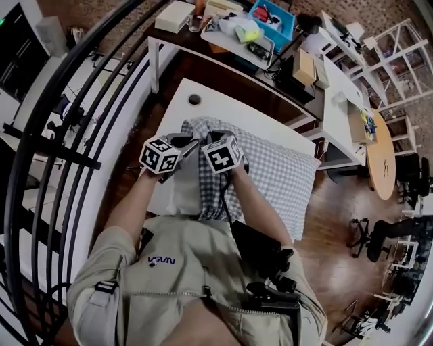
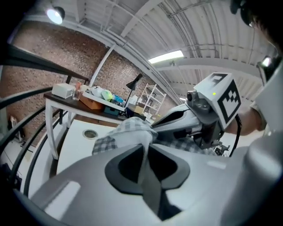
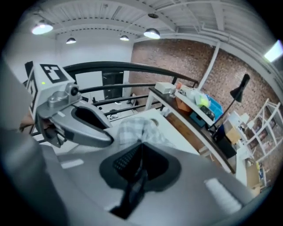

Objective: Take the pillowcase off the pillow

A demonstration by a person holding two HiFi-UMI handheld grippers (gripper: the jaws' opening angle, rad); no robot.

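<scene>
Blue-and-white checked fabric pillowcase [image 1: 270, 179]: lies across the white rectangular surface [image 1: 223, 108]. It is plump along its right-hand length. Its left end is bunched up and raised where the two tools meet it.
Pillow: inside the pillowcase, covered by the cloth. How much lies bare at the bunched end cannot be told.
Blue plastic bin [image 1: 283, 28]: stands on the dark desk [image 1: 223, 67] behind the surface, towards the upper right. It holds a red object [image 1: 260, 12] and other bits too small to name.
Left forearm [image 1: 132, 203]: bare and stretched forward over the near edge of the surface.
Left hand-held gripper [image 2: 144, 148]: points almost level. Its jaws are drawn narrow and pinch a fold of the pillowcase, with white and checked cloth running down into the slit between them.
Right forearm [image 1: 254, 203]: bare, laid over the checked cloth.
Right hand-held gripper [image 3: 140, 148]: sits just beside the left one and is tipped more steeply down. Its jaws are narrow, nipped on the edge of the checked cloth that reaches their tips.
</scene>
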